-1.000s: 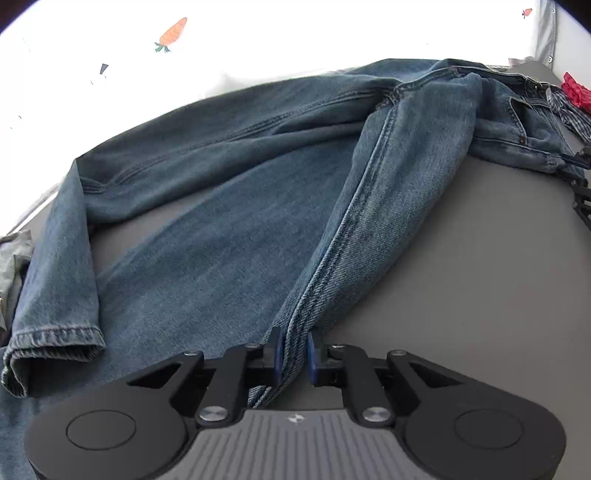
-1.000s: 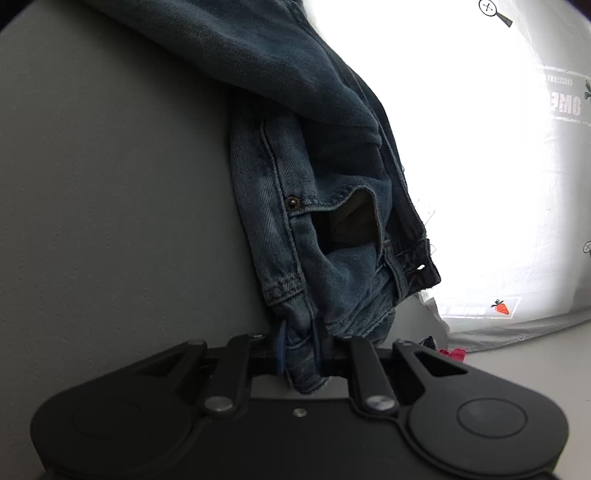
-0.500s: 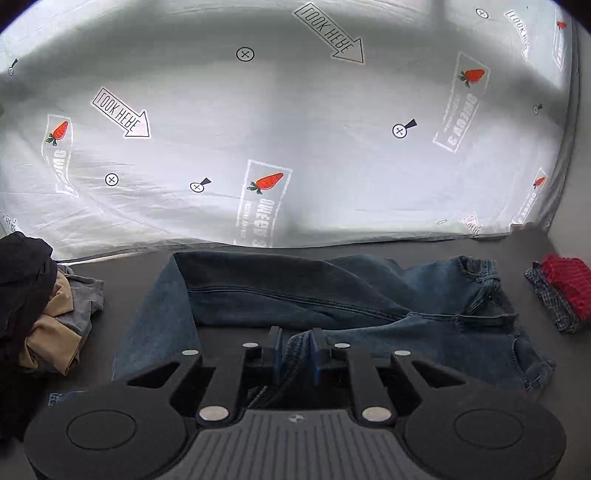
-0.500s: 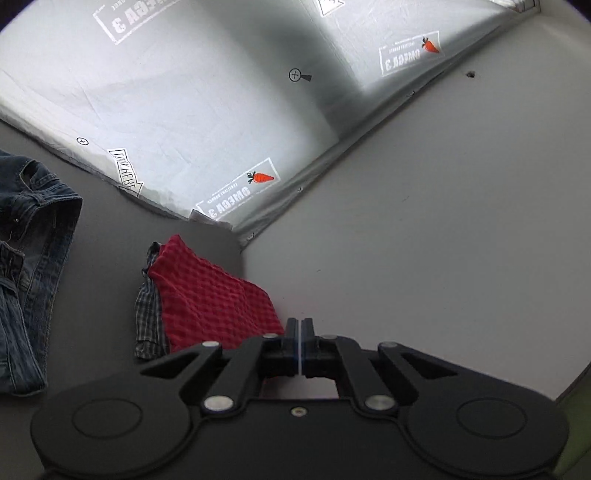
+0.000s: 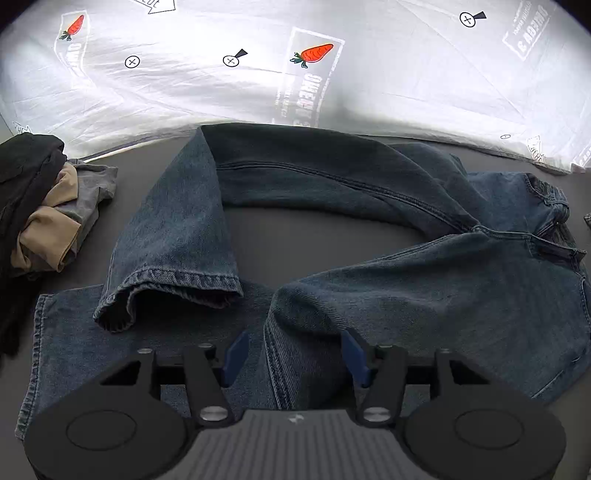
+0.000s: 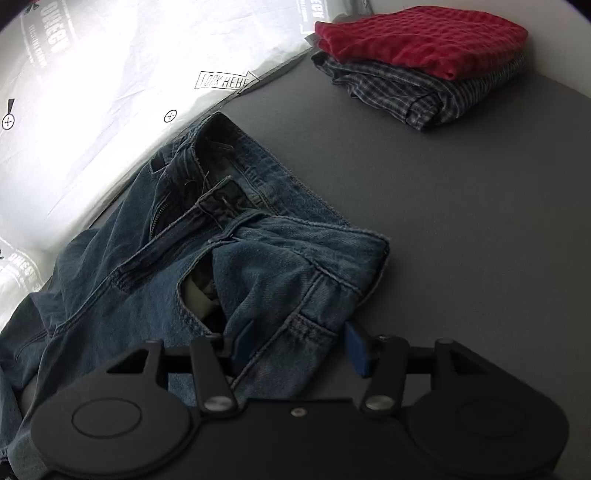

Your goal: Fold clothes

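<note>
the blue jeans (image 5: pixel 424 295) lie spread and rumpled on the dark grey counter (image 5: pixel 314 236), in front of a white backdrop sheet (image 5: pixel 388 85) printed with carrots and crosshair marks. in the left wrist view one leg runs along the far side and doubles back toward the camera, its hemmed cuff (image 5: pixel 166 291) resting on top of the other leg's lower end. that nearer leg bunches into a raised fold just ahead of the left tool (image 5: pixel 295 354). the left tool's blue-padded fingers (image 5: pixel 236 352) stand spread wide, with the denim fold between them but not pinched.

in the right wrist view the waist end of the jeans (image 6: pixel 236 236) lies open, the zip fly and waistband toward the backdrop sheet, a front pocket gaping with pale lining showing. the right tool (image 6: pixel 299 349) is also spread apart, its fingers (image 6: pixel 356 347) on either side of the waistband corner, not gripping it; the right finger sits just off the denim edge over bare counter.

at the far right corner of the counter a folded red garment (image 6: pixel 421 33) sits on top of a folded checked shirt (image 6: pixel 424 92), well apart from the jeans. at the left side a loose pile of clothes (image 5: pixel 44 206) in black, tan and grey lies near the doubled-back leg.
</note>
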Demonstrator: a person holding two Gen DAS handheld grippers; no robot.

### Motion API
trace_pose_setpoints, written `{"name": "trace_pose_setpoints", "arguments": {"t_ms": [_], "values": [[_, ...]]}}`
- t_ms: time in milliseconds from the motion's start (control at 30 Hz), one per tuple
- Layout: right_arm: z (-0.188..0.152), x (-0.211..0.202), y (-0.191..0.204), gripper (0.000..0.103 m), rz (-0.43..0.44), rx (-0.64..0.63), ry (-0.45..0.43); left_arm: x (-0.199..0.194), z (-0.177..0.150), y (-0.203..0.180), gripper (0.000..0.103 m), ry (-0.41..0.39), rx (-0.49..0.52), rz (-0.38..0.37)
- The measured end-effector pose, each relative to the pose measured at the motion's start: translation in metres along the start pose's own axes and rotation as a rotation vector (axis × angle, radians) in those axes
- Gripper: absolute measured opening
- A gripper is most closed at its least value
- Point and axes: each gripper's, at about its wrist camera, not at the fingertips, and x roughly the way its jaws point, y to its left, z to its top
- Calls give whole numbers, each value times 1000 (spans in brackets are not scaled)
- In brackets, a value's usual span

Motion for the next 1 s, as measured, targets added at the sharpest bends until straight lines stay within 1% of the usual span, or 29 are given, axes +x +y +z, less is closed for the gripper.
{"name": "trace_pose_setpoints", "arguments": {"t_ms": [33,67,100,133,167,200,333,400,433,467,500,533,633,667,700,733,767,800,833,867,900,933,1000], "values": [[2,2,1,63,20,18,-15,1,-2,4,60,6,-20,4],[4,3,2,64,41,35,-32,2,-4,8,61,13,-35,9],[6,5,7,62,32,27,-36,3,-7,11,61,21,-47,14],[9,8,11,49,21,18,-41,3,-10,12,61,28,-54,23],[13,-1,13,33,-14,-7,-73,2,-13,13,61,33,-56,34],[17,-9,14,13,-51,-33,-107,2,-16,13,61,38,-55,45],[32,-45,18,12,-200,-136,-242,-8,-24,15,61,27,-43,80],[40,-62,21,12,-274,-187,-310,-13,-31,17,66,33,-29,60],[44,-71,22,13,-311,-213,-343,-13,-35,15,73,43,1,53],[50,-69,14,15,-354,-246,-349,-12,-41,12,74,56,45,48],[46,-67,17,21,-376,-278,-327,-11,-47,9,74,68,88,43],[42,-64,20,29,-398,-311,-303,-10,-53,5,74,78,149,49],[29,-56,28,39,-462,-408,-231,-3,-80,-17,74,72,409,128],[13,-60,41,40,-474,-484,-240,1,-87,-20,74,66,461,154],[-2,-63,51,44,-481,-550,-243,5,-92,-22,74,61,493,173],[-16,-65,60,51,-487,-615,-246,10,-97,-24,74,57,525,191],[-30,-68,70,54,-492,-681,-248,13,-99,-23,71,53,518,194],[-41,-72,76,60,-489,-717,-249,17,-98,-19,65,48,485,186],[-51,-75,81,60,-484,-752,-250,21,-97,-15,49,44,453,179],[-62,-79,86,61,-480,-787,-251,25,-97,-11,35,40,420,171],[-67,-84,88,64,-453,-781,-240,26,-93,-8,29,39,389,156],[-72,-90,89,66,-425,-773,-230,23,-89,-7,20,33,377,149],[-79,-98,89,68,-393,-754,-220,10,-77,-2,15,-4,384,152]]}}
